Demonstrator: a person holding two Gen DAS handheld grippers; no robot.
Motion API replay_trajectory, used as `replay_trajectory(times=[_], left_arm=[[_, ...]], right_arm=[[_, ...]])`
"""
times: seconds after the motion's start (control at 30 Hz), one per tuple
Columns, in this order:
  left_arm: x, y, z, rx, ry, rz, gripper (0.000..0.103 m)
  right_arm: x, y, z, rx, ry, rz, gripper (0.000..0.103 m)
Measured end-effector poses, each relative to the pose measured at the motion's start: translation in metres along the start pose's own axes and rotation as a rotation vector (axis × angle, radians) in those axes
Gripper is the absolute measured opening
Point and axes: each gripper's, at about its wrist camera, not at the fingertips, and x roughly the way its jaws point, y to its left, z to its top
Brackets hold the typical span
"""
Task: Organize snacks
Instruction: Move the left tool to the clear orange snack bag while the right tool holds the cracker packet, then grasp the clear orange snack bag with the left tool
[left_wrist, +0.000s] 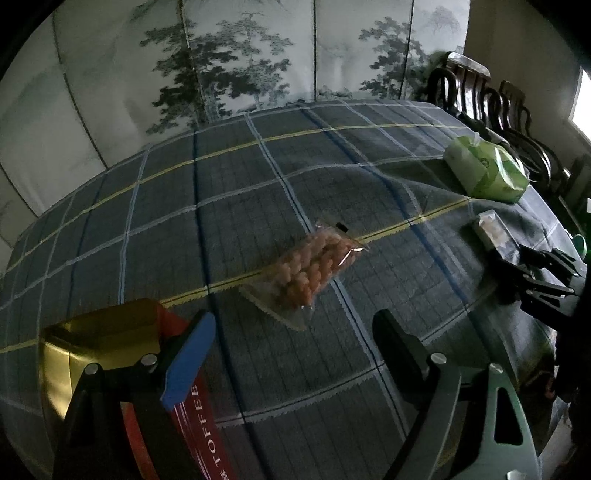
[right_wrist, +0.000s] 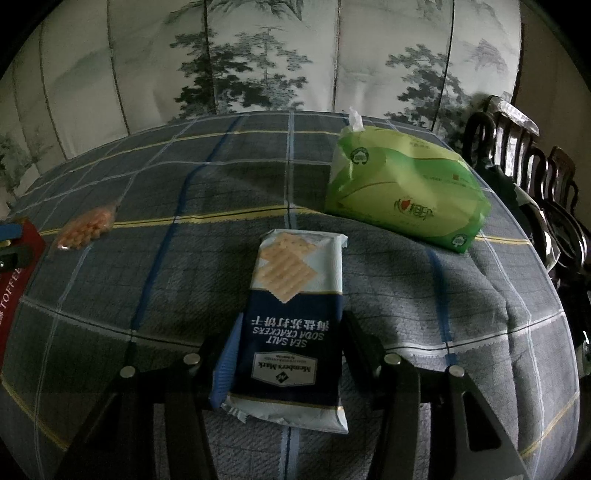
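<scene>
Nearest, the right gripper (right_wrist: 286, 354) has its jaws closed on a sea salt soda cracker packet (right_wrist: 291, 325) lying on the plaid tablecloth (right_wrist: 177, 288). The left gripper (left_wrist: 295, 339) stands wide, nothing between its jaws, its blue finger (left_wrist: 188, 363) over a red toffee tin (left_wrist: 110, 332). Farther out lies a clear bag of orange snacks (left_wrist: 314, 269), then a green tissue pack (right_wrist: 402, 192) before the tree-painted folding screen (right_wrist: 258, 55).
</scene>
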Motion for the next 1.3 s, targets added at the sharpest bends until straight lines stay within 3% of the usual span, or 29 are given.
replay_trajectory(times=[0.4, 0.93, 1.07, 1.2, 1.3], left_arm=[[0.025, -0.008, 0.024, 0.112, 0.021, -0.022, 0.084], [0.07, -0.014, 0.046, 0.114, 0.099, -0.014, 0.083], [0.075, -0.016, 0.045, 0.11, 0.135, -0.003, 0.055], [0.076, -0.012, 0.044, 0.08, 0.151, -0.018, 0.037], [0.074, -0.011, 0.042, 0.06, 0.165, -0.022, 0.035]], right_arm=[[-0.001, 0.0, -0.001, 0.003, 0.0, 0.002, 0.054], [-0.001, -0.001, -0.001, 0.004, 0.0, 0.002, 0.054], [-0.001, -0.001, -0.001, 0.004, 0.0, 0.002, 0.054], [-0.001, -0.001, -0.001, 0.004, 0.0, 0.002, 0.054], [-0.001, -0.002, -0.001, 0.004, 0.0, 0.002, 0.054]])
